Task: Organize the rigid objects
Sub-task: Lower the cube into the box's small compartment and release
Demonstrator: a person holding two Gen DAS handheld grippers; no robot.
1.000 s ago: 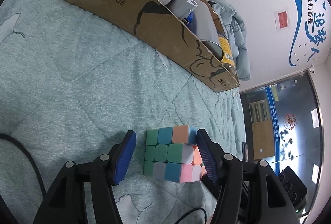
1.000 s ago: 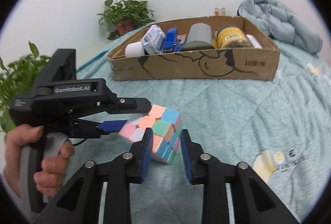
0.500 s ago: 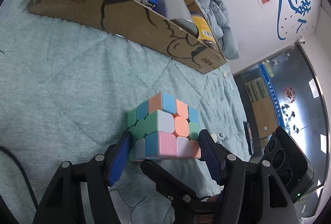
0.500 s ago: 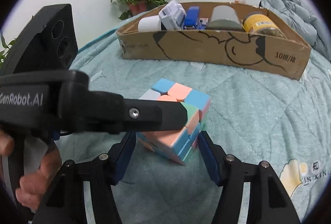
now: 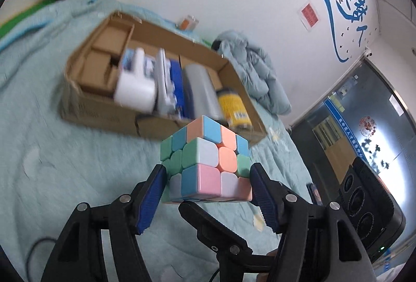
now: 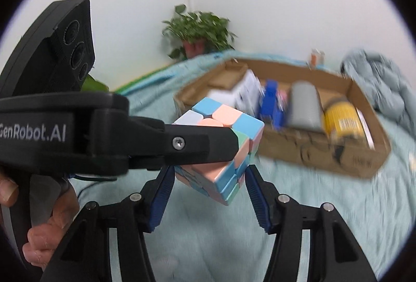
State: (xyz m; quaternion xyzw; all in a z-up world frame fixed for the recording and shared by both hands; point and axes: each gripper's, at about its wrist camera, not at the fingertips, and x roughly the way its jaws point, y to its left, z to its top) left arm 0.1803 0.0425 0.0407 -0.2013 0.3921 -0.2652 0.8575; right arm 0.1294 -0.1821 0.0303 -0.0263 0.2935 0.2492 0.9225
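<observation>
A pastel puzzle cube (image 5: 205, 165) hangs in the air above the teal quilt (image 5: 39, 152). My left gripper (image 5: 207, 170) is shut on it, blue pads pressed to two opposite sides. In the right wrist view one left finger (image 6: 202, 144) crosses the cube's near face. My right gripper (image 6: 209, 172) has the cube (image 6: 234, 131) between its fingers; its jaws are closing and the pads lie against the cube's lower sides. A black right finger (image 5: 208, 217) shows under the cube in the left wrist view. A hand (image 6: 49, 237) grips the left handle.
An open cardboard box (image 5: 104, 110) lies beyond the cube, holding a white box (image 5: 135, 92), a blue stapler (image 6: 270, 102), a grey cylinder (image 5: 200, 92) and a yellow can (image 5: 234, 107). A grey-blue jacket (image 5: 260, 74) is heaped at the back right. A potted plant (image 6: 200, 29) stands by the wall.
The cube has come up off the quilt, held between both grippers. The right jaws spread and came around it. Both views now look down into the box from higher.
</observation>
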